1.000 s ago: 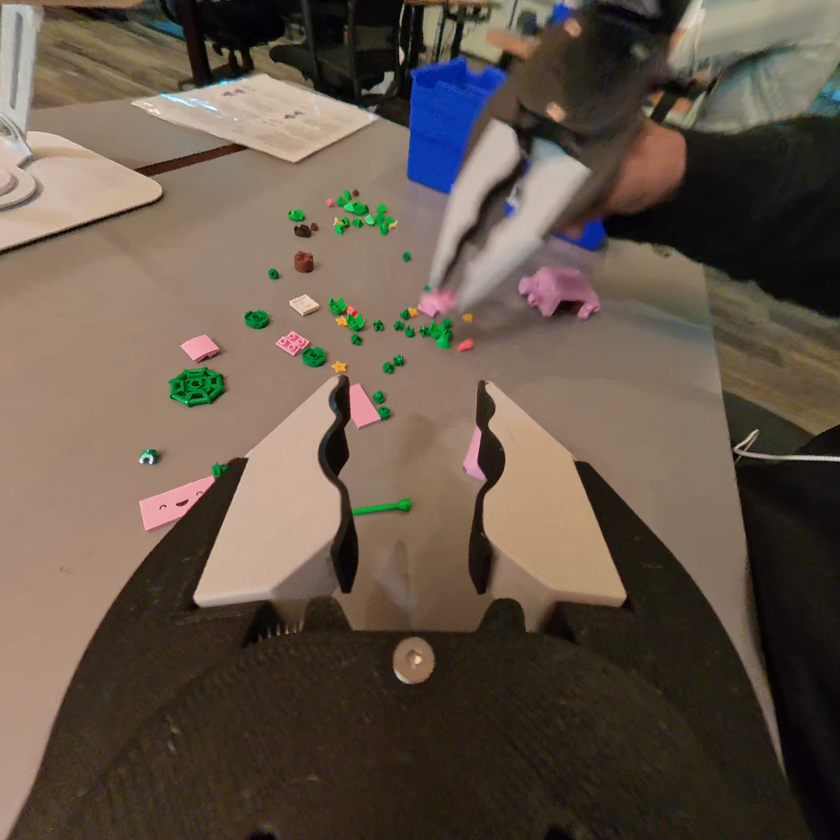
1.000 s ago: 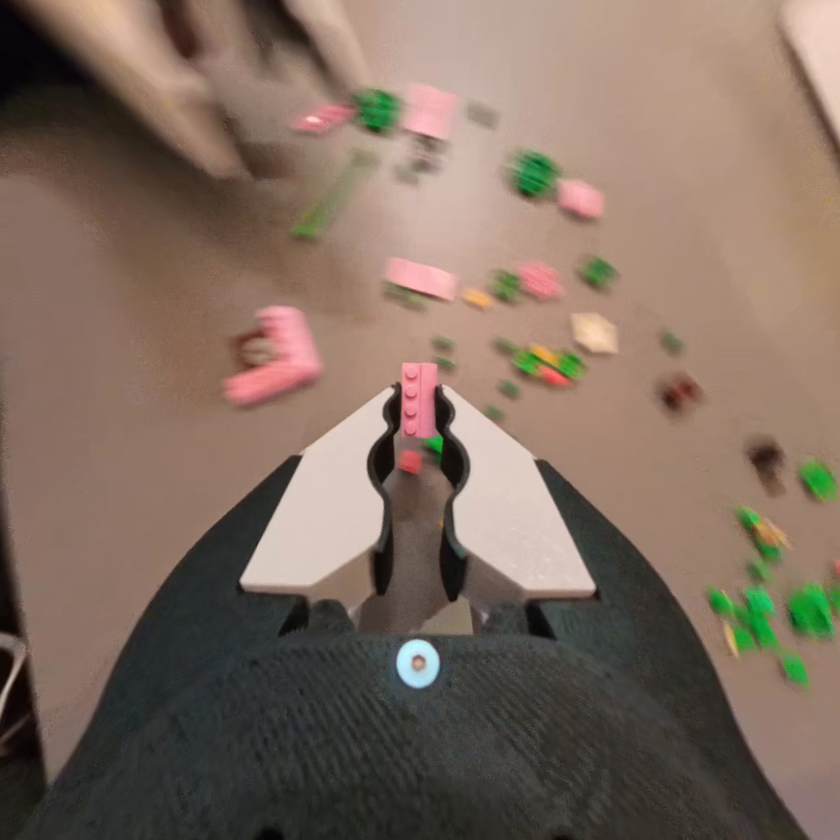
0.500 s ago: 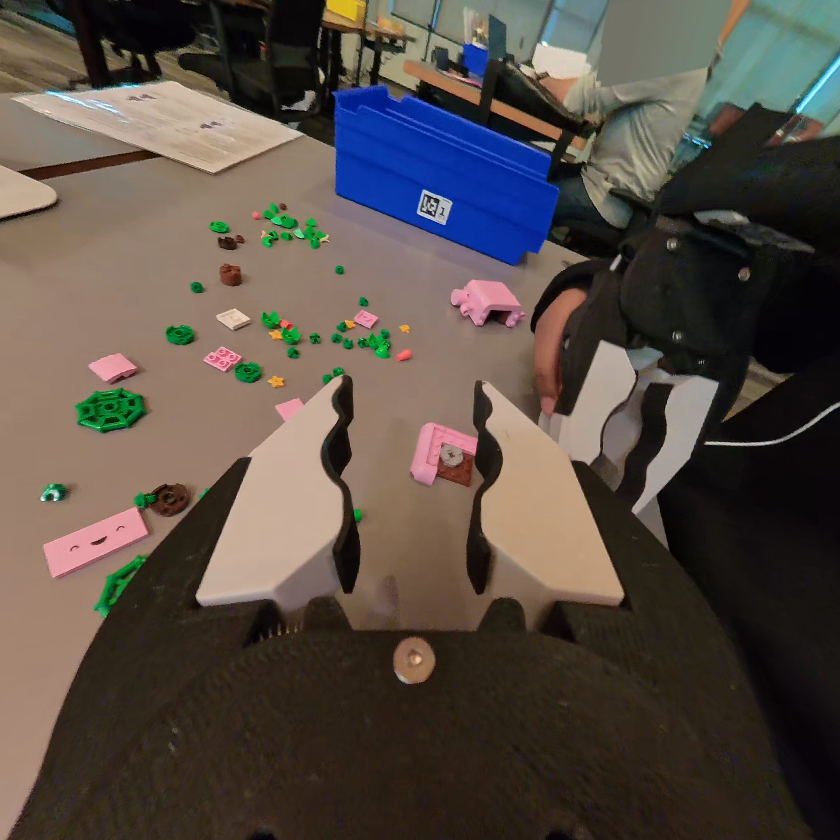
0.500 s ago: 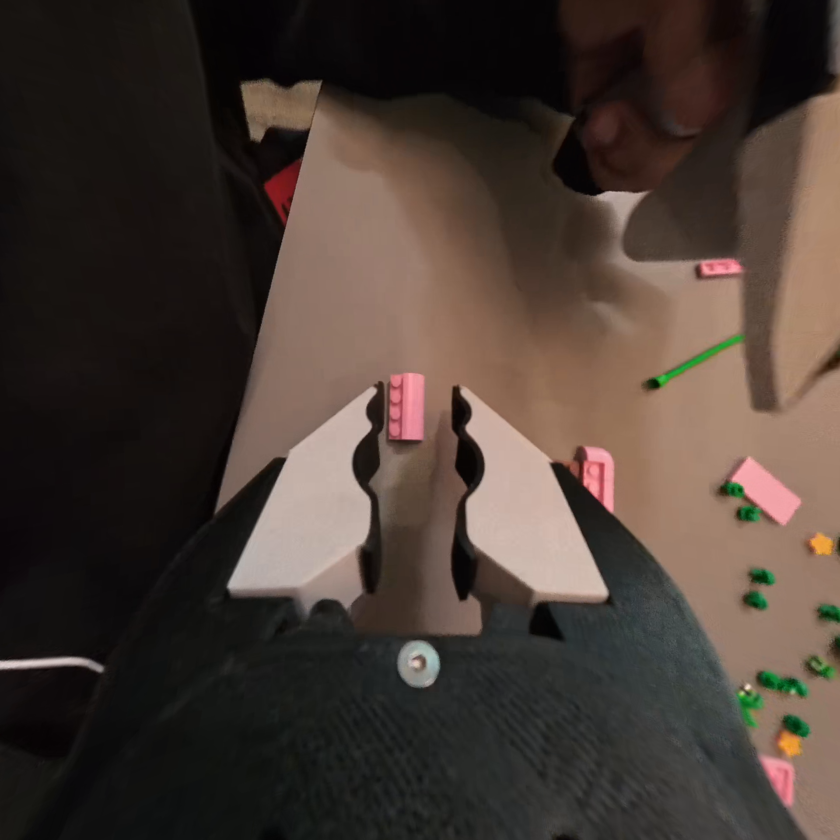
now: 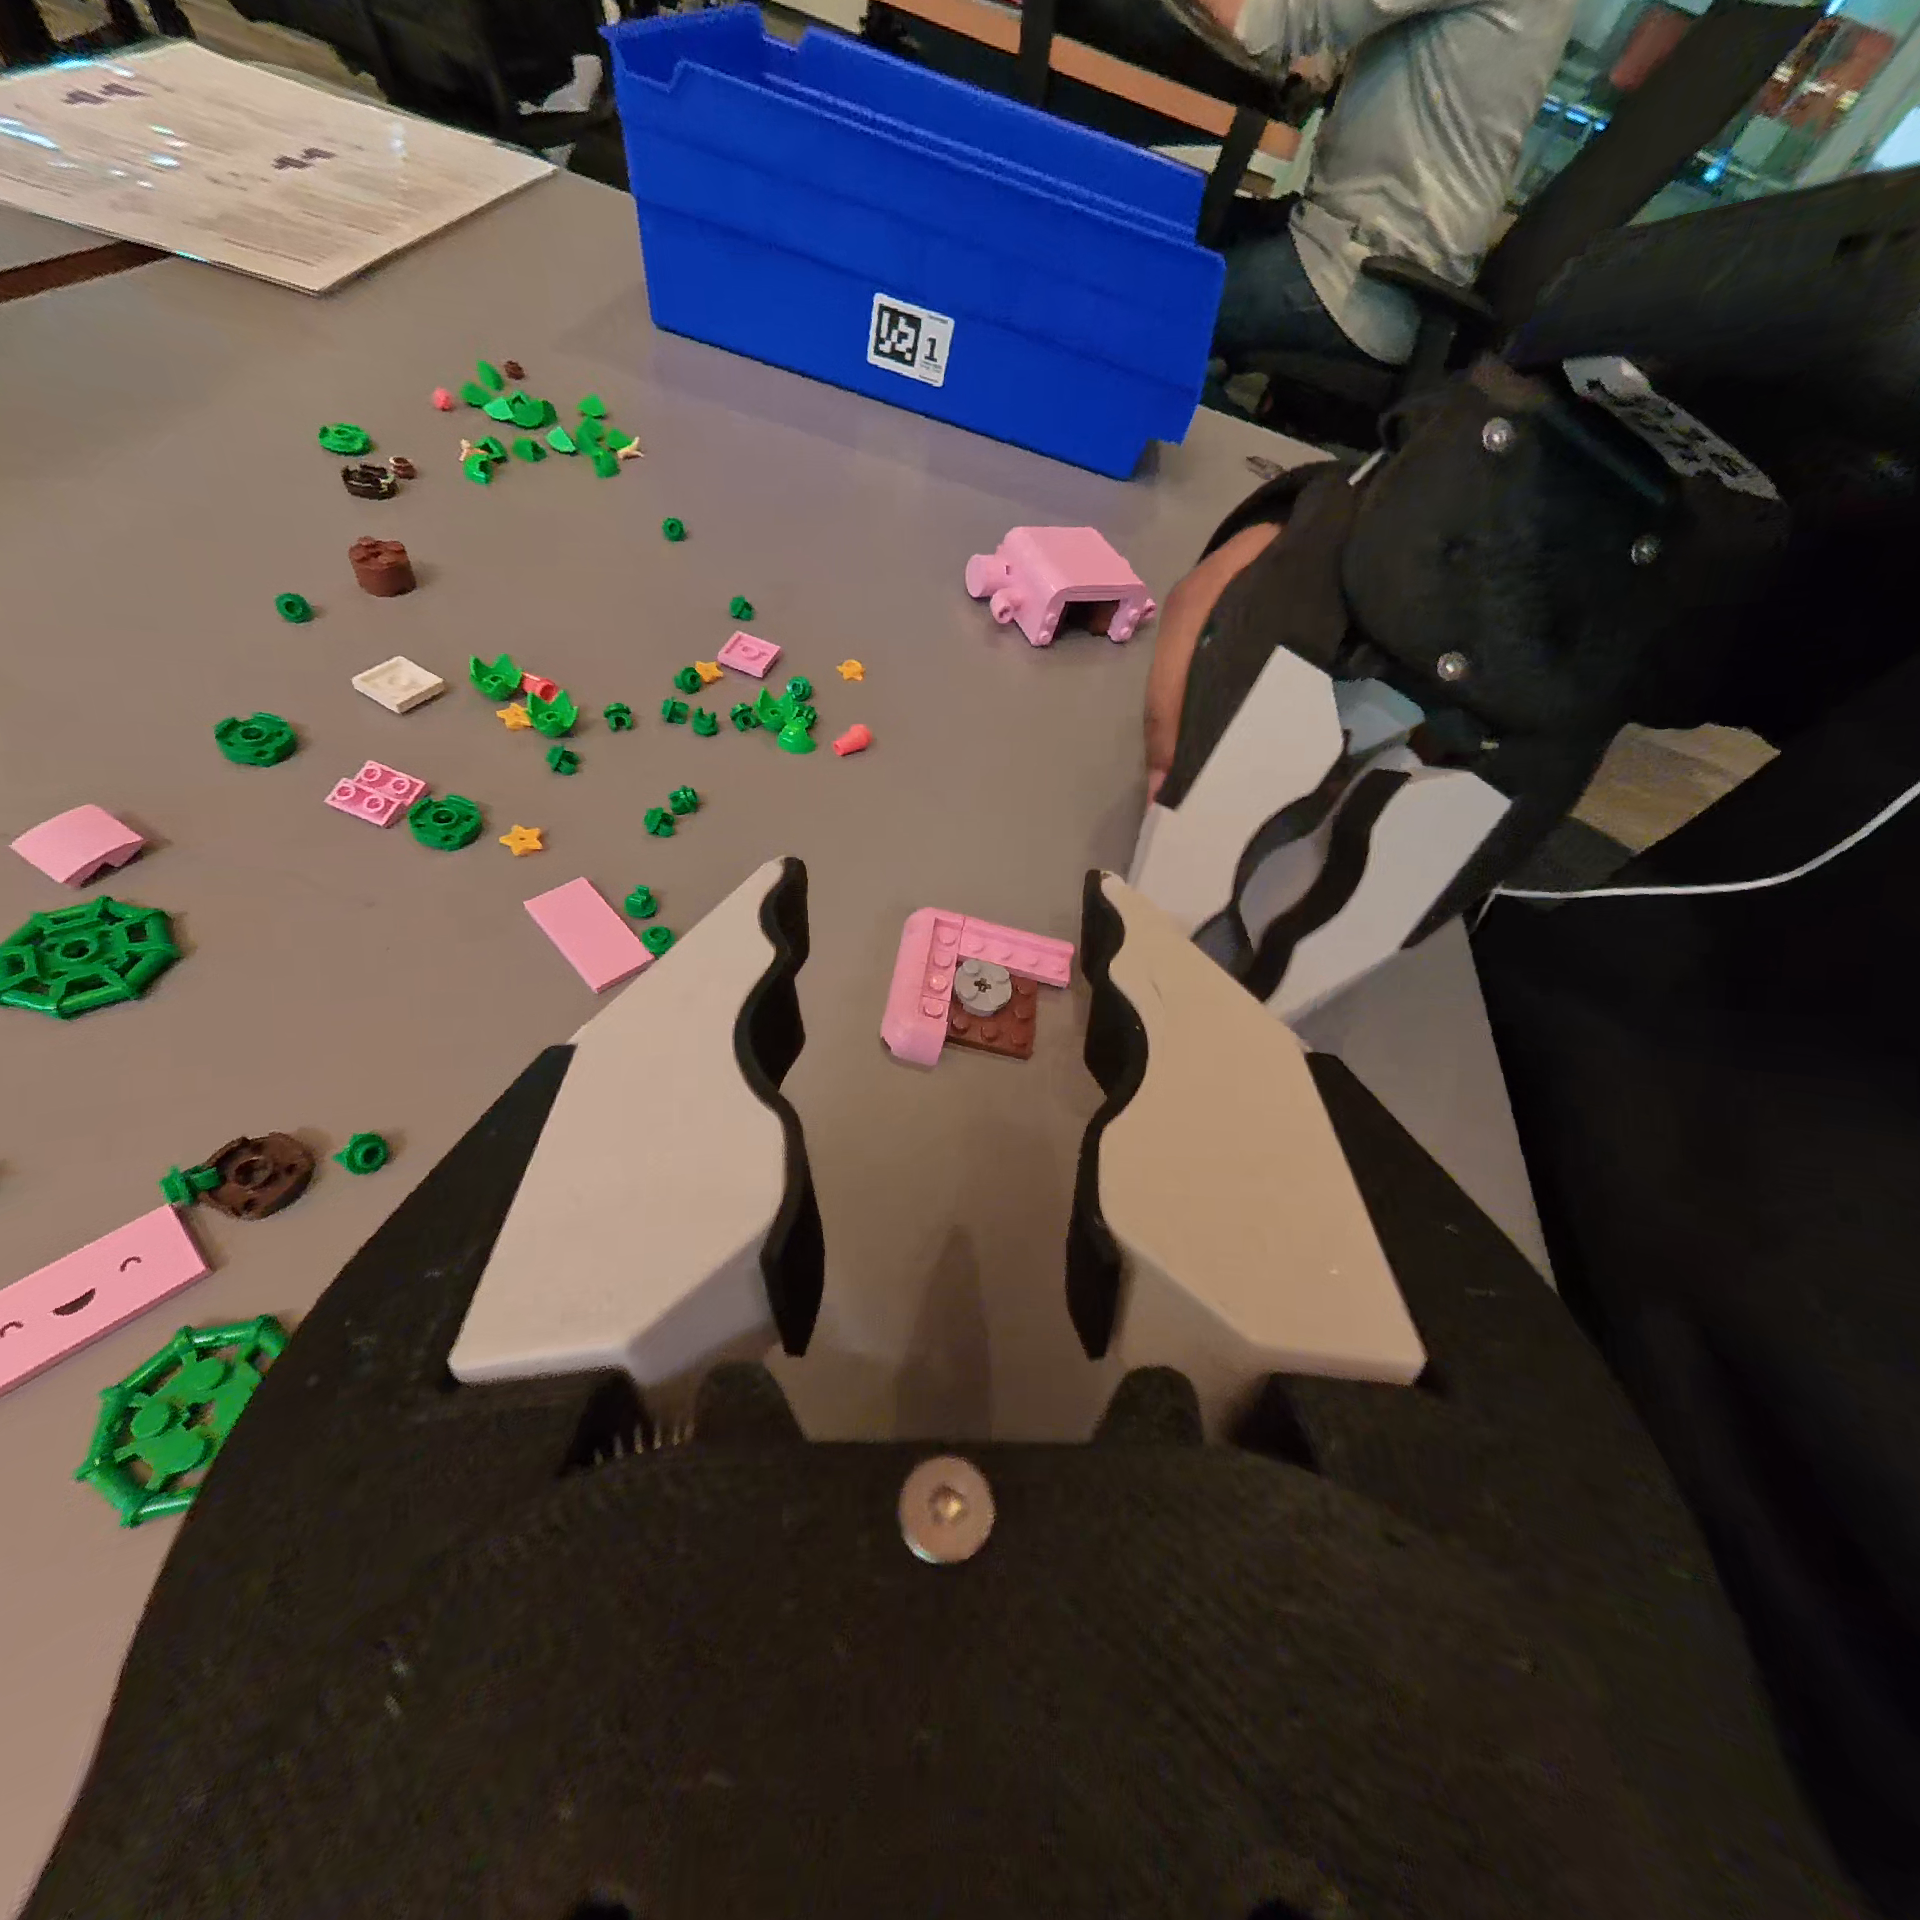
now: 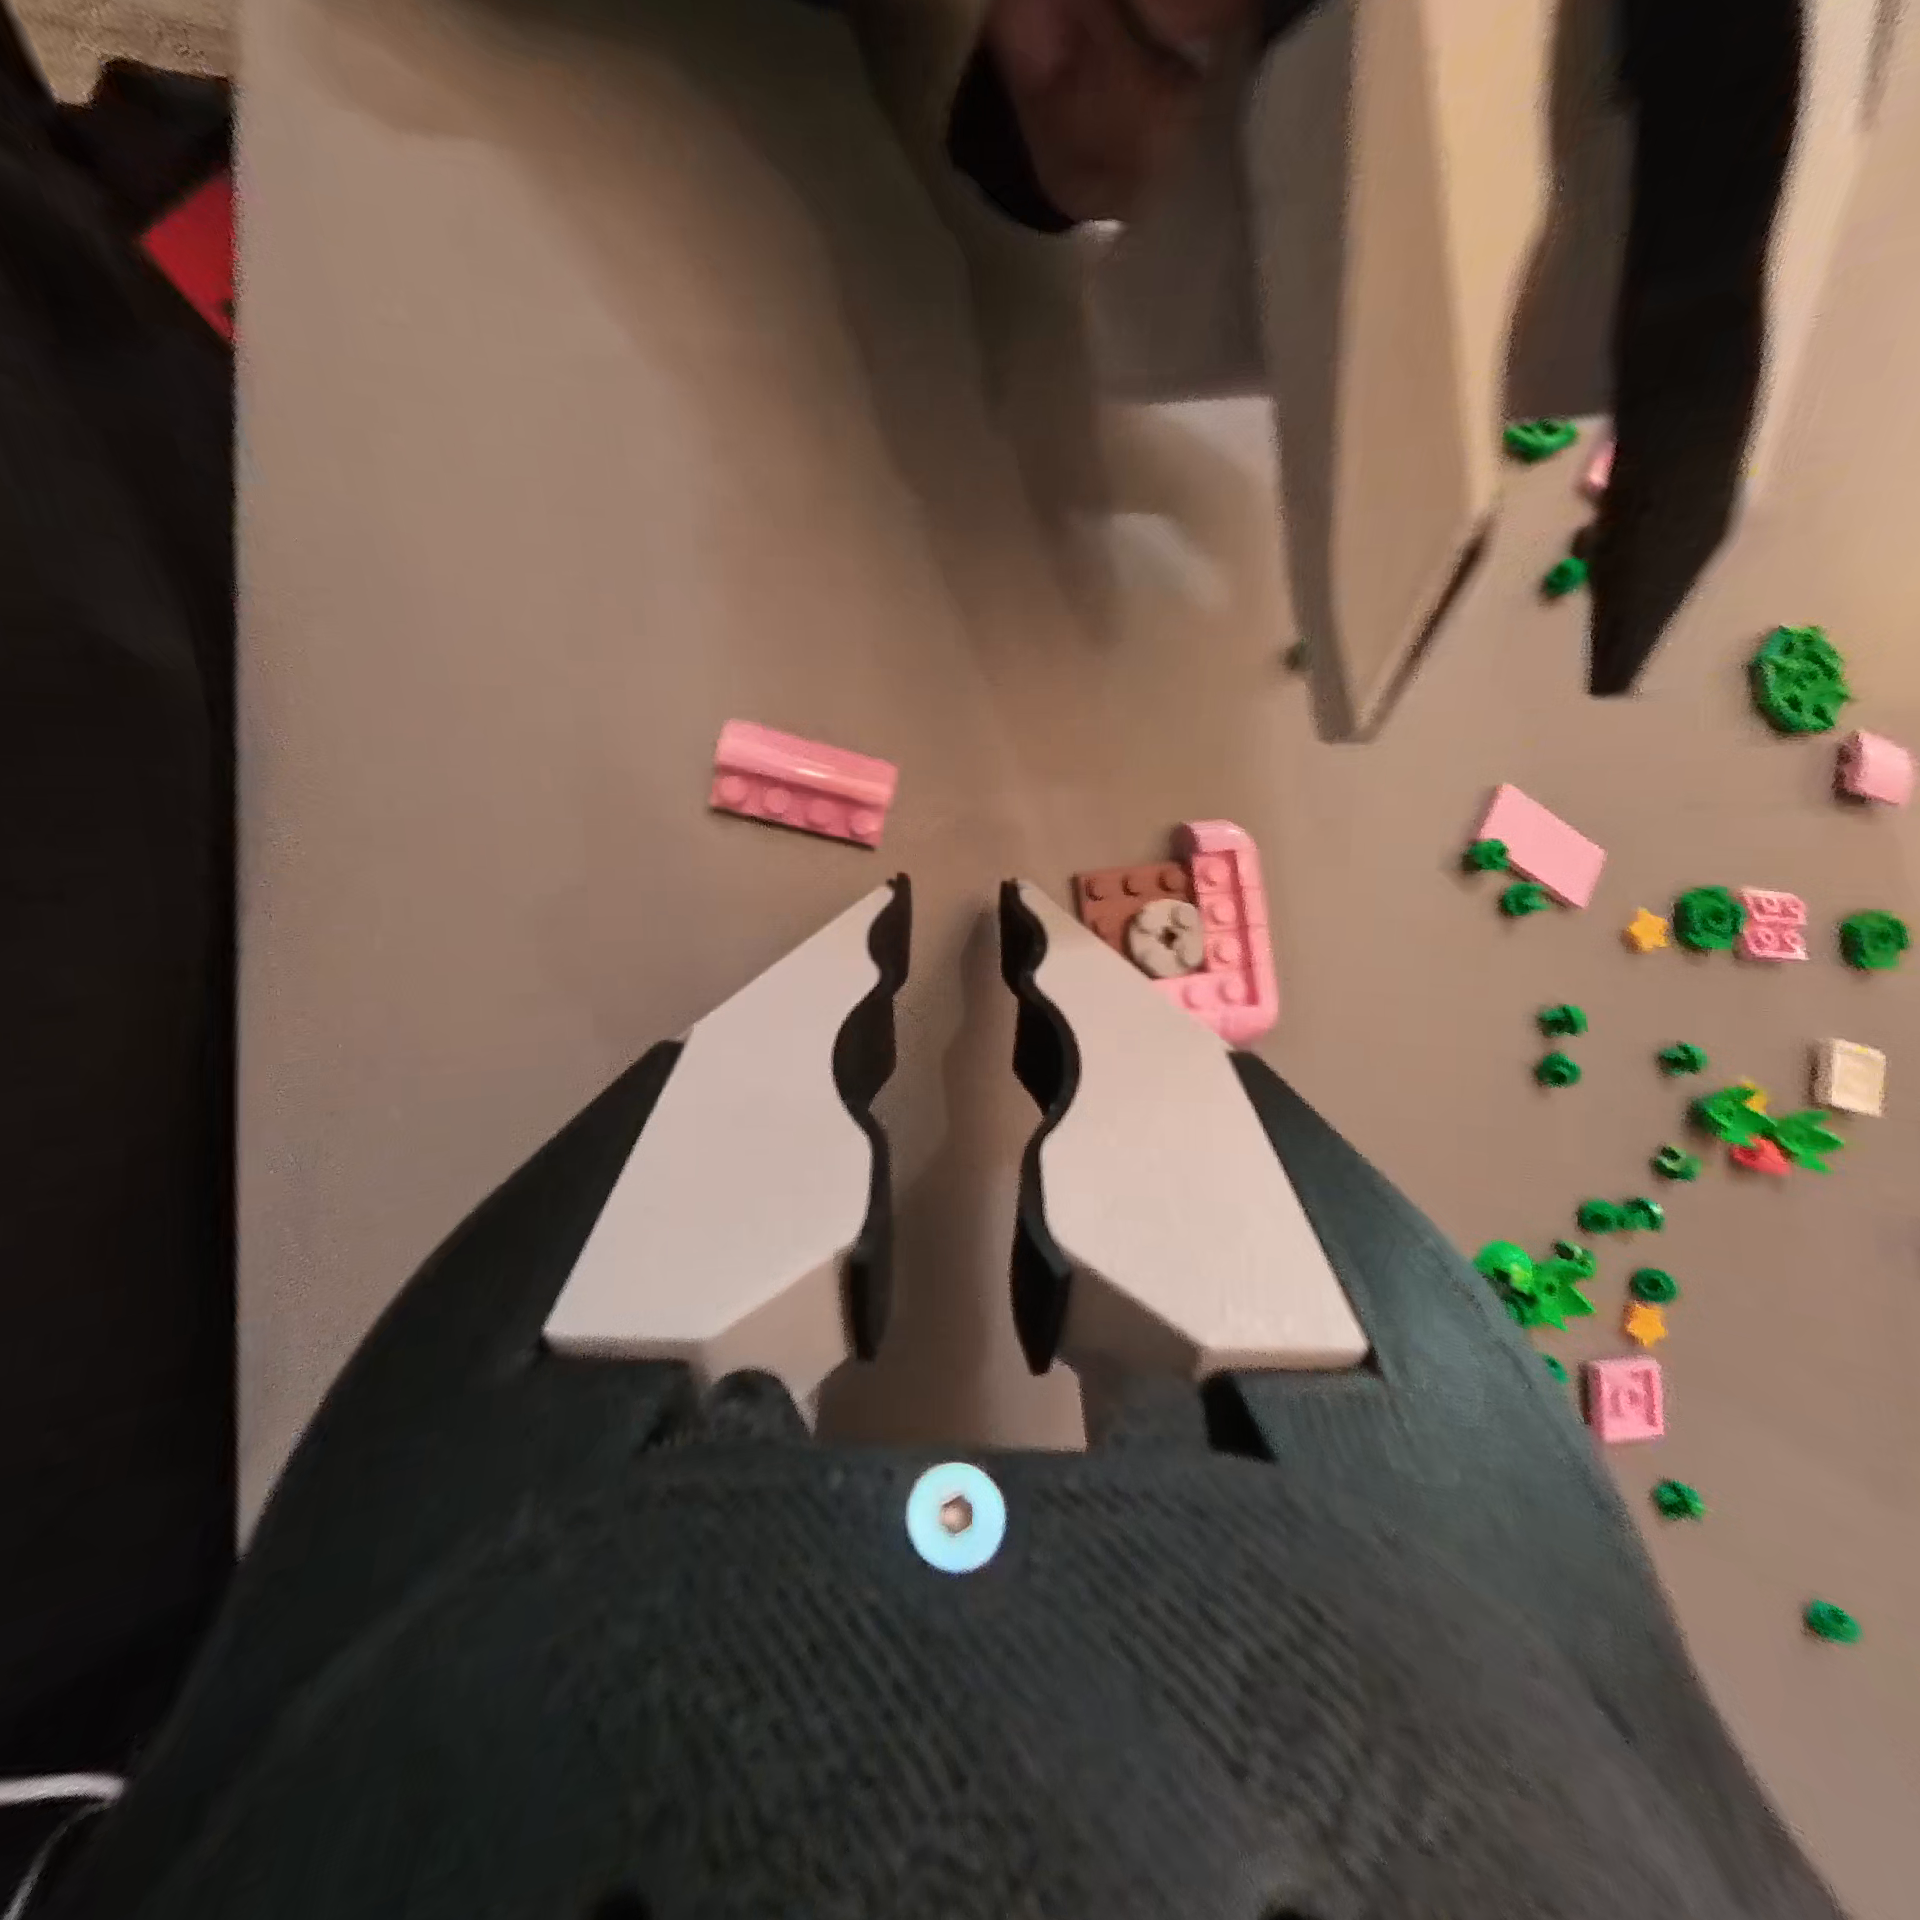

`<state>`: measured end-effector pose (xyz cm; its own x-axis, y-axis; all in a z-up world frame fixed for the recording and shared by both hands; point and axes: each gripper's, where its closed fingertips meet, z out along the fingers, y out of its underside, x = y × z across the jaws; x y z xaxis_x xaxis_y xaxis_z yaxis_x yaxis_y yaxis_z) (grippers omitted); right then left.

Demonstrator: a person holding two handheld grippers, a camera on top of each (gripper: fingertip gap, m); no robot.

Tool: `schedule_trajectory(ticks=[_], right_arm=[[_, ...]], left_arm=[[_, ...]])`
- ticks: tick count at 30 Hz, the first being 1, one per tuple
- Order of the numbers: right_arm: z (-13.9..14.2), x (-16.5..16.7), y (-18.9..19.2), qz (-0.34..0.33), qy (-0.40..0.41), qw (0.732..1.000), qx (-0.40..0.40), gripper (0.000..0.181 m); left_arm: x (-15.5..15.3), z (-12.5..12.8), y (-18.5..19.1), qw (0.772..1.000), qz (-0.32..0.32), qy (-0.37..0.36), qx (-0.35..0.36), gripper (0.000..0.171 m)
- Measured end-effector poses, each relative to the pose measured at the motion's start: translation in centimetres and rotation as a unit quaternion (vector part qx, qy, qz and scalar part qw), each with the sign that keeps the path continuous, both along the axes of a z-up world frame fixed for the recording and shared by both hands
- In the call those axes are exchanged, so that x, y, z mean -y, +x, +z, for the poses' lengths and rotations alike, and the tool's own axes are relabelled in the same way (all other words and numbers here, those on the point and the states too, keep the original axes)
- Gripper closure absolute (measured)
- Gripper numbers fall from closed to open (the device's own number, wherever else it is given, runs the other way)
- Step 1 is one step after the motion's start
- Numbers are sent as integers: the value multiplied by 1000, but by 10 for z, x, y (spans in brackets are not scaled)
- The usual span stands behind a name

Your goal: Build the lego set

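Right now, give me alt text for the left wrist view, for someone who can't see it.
The open left claw hangs over a grey table, framing a small pink and brown lego assembly. Loose green and pink pieces lie scattered to its left, a blue bin stands behind, and the right claw is at the right.

Blue bin (image 5: 914,239), laminated sheet (image 5: 239,166)

The grey table (image 5: 914,540) carries scattered green, pink and brown bricks (image 5: 551,717) left of the left claw (image 5: 940,883), a pink-brown assembly (image 5: 971,992) between its tips, and a blue bin (image 5: 914,270) beyond.
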<state>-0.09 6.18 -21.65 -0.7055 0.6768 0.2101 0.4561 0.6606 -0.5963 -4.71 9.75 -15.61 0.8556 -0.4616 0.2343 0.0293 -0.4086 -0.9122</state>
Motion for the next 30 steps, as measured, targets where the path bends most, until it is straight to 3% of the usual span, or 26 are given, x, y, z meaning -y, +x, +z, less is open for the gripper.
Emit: schedule_trajectory(ticks=[4,8,14,17,22,24,26,30], right_arm=[[12,1,0,-16,-53,998,-4,164],[11,-11,4,-43,-50,998,-11,165],[11,-33,0,-104,-69,992,-29,160],[15,-37,-9,-114,-97,988,-33,152],[18,-38,-23,-109,-110,987,-42,149],[17,-39,-26,-109,-113,987,-45,149],[14,-39,-26,-112,-120,986,-40,147],[6,-42,-22,-118,-124,985,-31,144]], left_arm=[[4,6,1,1000,-11,10,10,121],[27,5,16,999,-53,-8,8,125],[61,-22,41,993,-27,-50,-104,124],[70,-38,52,990,-19,-69,-121,123],[68,-56,59,979,-31,-107,-168,122],[66,-66,59,973,-33,-134,-185,131],[63,-65,59,973,-41,-128,-188,141],[51,-59,43,978,-34,-113,-174,142]])
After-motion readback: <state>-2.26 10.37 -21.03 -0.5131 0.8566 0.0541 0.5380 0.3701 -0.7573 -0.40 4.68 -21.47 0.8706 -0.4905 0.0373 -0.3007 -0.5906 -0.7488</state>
